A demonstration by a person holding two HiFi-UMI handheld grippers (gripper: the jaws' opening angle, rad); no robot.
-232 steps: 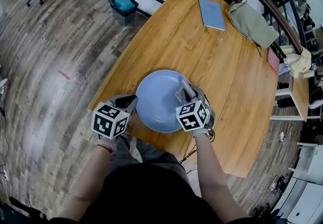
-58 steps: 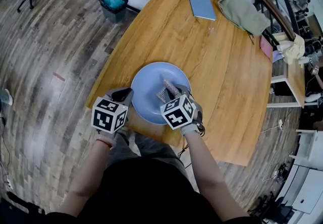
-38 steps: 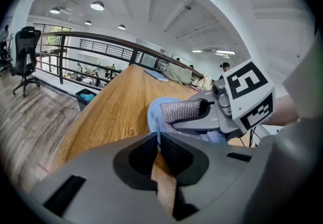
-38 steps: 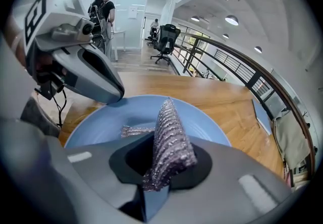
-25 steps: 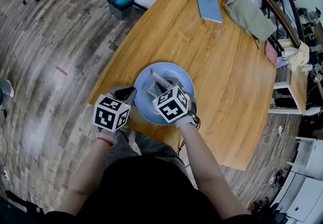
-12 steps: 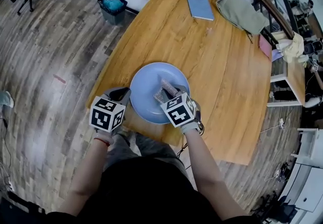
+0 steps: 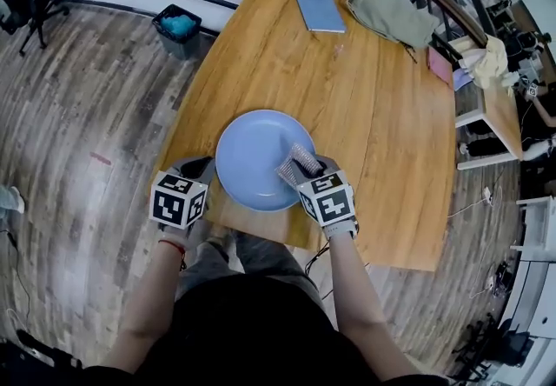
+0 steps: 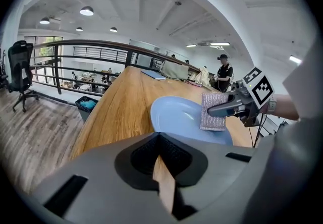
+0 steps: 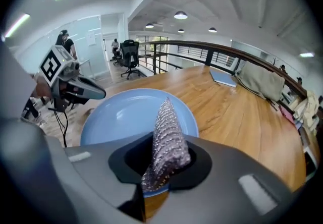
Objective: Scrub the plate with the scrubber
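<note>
Silver mesh scrubber (image 9: pixel 165 127) clamped on edge in right gripper (image 9: pixel 162 165), its far end over the right side of blue plate (image 9: pixel 121 112). Plate sits frame centre on wooden table (image 7: pixel 365 97), near its lower edge. Left gripper (image 8: pixel 159 140) jaws together, empty, just beside plate's left rim. Blue notebook (image 7: pixel 319 9) and grey bag (image 7: pixel 388 15) up top, well apart from plate
</note>
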